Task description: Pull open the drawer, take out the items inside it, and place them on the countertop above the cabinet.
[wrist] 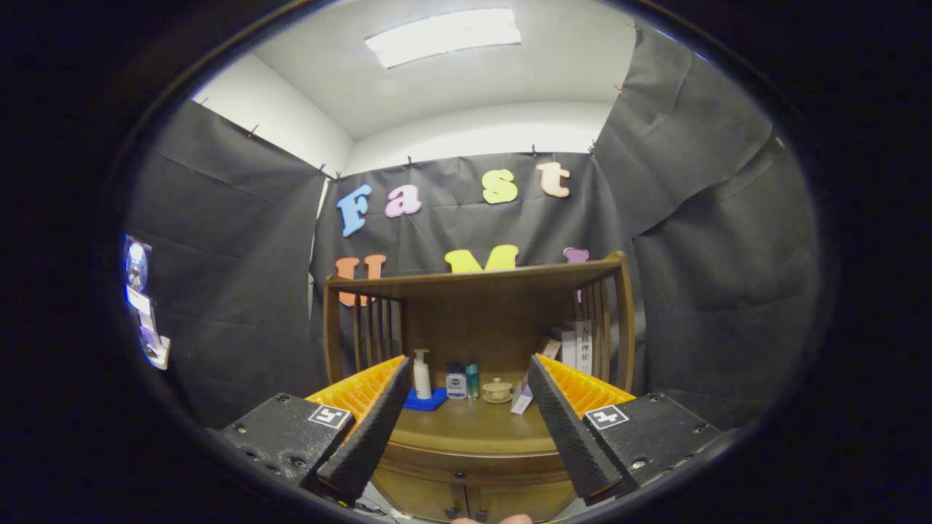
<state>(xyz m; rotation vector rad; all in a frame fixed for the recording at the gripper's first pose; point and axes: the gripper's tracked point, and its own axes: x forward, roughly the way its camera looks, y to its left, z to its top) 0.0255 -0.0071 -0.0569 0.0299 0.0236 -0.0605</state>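
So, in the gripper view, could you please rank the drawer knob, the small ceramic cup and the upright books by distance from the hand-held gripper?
Hand-held gripper open, holding nothing.
1. Drawer knob, between the fingertips.
2. Small ceramic cup, on the countertop beyond.
3. Upright books, back right of the shelf.

The gripper (466,429) sits low in the frame with its two fingers (368,437) spread wide apart, angling in from the lower left and lower right, holding nothing between them, while a fingertip of the person's hand (510,519) peeks at the bottom centre.
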